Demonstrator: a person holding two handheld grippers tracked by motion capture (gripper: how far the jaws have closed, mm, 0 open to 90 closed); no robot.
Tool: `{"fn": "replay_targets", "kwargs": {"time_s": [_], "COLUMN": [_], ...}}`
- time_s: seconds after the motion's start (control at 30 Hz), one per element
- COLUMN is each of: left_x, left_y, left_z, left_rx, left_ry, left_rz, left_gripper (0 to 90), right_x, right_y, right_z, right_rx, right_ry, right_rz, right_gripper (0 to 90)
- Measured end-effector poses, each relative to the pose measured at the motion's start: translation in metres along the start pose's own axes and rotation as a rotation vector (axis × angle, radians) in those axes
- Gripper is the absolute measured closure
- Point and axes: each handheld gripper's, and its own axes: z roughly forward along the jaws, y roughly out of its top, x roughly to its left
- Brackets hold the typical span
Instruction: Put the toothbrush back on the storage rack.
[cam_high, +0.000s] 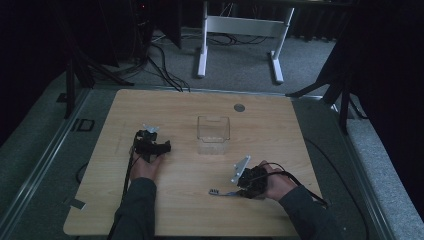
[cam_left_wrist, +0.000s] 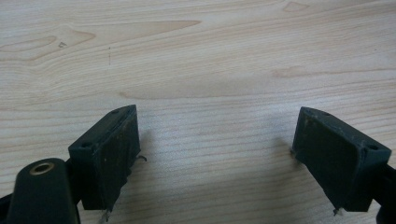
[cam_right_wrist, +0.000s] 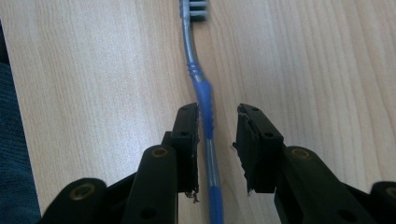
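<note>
High view: your right gripper (cam_high: 239, 186) sits low at the table's (cam_high: 165, 105) five o'clock, jaws pointing toward nine o'clock at the toothbrush (cam_high: 220, 192), which lies flat on the wood with its head end farthest from your hand. The clear box (cam_high: 213, 134) stands near the centre, at about eleven o'clock from the brush and well apart from it; it looks empty. Your left gripper (cam_high: 151, 145) rests on the table at the box's nine o'clock, hand under it, forearm coming straight up from six o'clock.

Left gripper view: jaws wide apart, nothing between them, bare wood grain beneath.

Right gripper view: the toothbrush (cam_right_wrist: 201, 98) runs from six to twelve o'clock between the jaws, bristles at twelve. Jaws part-closed; the left pad (cam_right_wrist: 186, 140) is touching or just beside the blue handle, while a gap shows on the other side. Not clamped yet.

Judgement: pickup barely begun. Left to do: close, lift, and probably carry to the box.
</note>
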Motion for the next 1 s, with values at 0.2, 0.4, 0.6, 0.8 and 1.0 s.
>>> {"fn": "replay_targets", "kwargs": {"time_s": [0.2, 0.4, 0.6, 0.8, 1.0], "left_x": [0.0, 0.0, 0.0, 0.0, 0.0], "left_y": [0.0, 0.0, 0.0, 0.0, 0.0], "left_z": [0.0, 0.0, 0.0, 0.0, 0.0], "left_rx": [0.0, 0.0, 0.0, 0.0, 0.0], "left_ry": [0.0, 0.0, 0.0, 0.0, 0.0], "left_rz": [0.0, 0.0, 0.0, 0.0, 0.0], "left_gripper": [15.0, 15.0, 15.0, 15.0, 15.0], "right_x": [0.001, 0.002, 0.002, 0.002, 0.002], "right_y": [0.002, 0.003, 0.004, 0.005, 0.005], "right_z": [0.005, 0.01, 0.012, 0.017, 0.02], "right_rx": [0.012, 0.028, 0.034, 0.052, 0.062], "right_ry": [0.009, 0.019, 0.023, 0.03, 0.033], "right_rz": [-0.008, -0.01, -0.012, -0.022, -0.025], "right_gripper": [68.8, 69.1, 69.9, 70.3, 70.6]}}
